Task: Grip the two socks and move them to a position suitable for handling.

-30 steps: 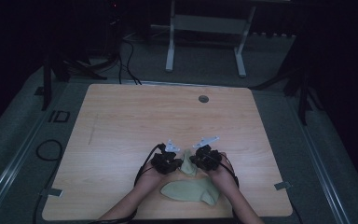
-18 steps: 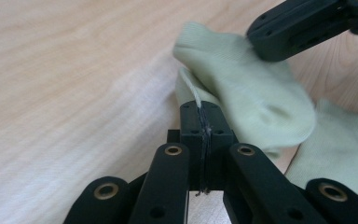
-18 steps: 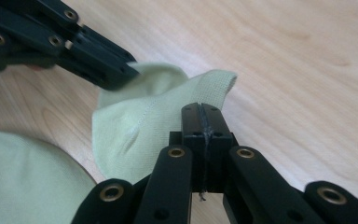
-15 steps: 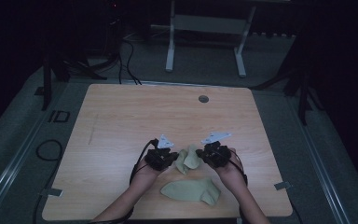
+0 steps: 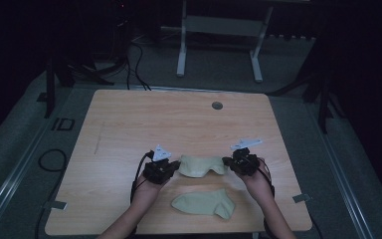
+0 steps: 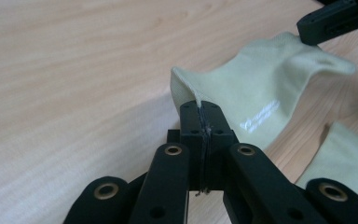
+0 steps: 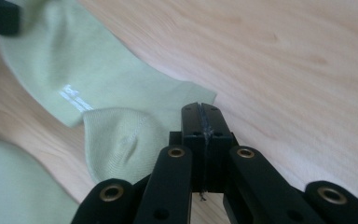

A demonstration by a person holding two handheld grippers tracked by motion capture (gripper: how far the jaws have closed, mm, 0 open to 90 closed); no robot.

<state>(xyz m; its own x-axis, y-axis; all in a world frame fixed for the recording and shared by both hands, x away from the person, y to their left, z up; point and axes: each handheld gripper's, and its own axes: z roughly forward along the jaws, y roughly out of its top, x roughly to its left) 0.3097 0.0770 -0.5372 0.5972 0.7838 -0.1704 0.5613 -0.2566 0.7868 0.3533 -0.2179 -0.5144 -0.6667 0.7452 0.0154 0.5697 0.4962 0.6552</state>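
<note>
A pale green sock (image 5: 201,166) is held stretched out between my two grippers, low over the wooden table (image 5: 179,124). My left gripper (image 5: 175,168) is shut on one edge of the sock (image 6: 256,88), the fabric pinched at the jaw tips (image 6: 200,106). My right gripper (image 5: 227,163) is shut on the opposite end of the sock (image 7: 107,88), with its tips (image 7: 200,108) at that edge. A second matching sock (image 5: 204,203) lies flat near the front edge, between the person's forearms, and shows as the second sock (image 6: 349,158) and the second sock (image 7: 14,186).
A round grommet (image 5: 217,105) sits near the table's far edge. Bare wood spreads across the table's middle and back. A metal frame (image 5: 219,45) and cables (image 5: 129,55) stand on the floor behind the table.
Both hands have moved apart, left gripper leftward and right gripper rightward. The sock that was bunched between them is now drawn out flat.
</note>
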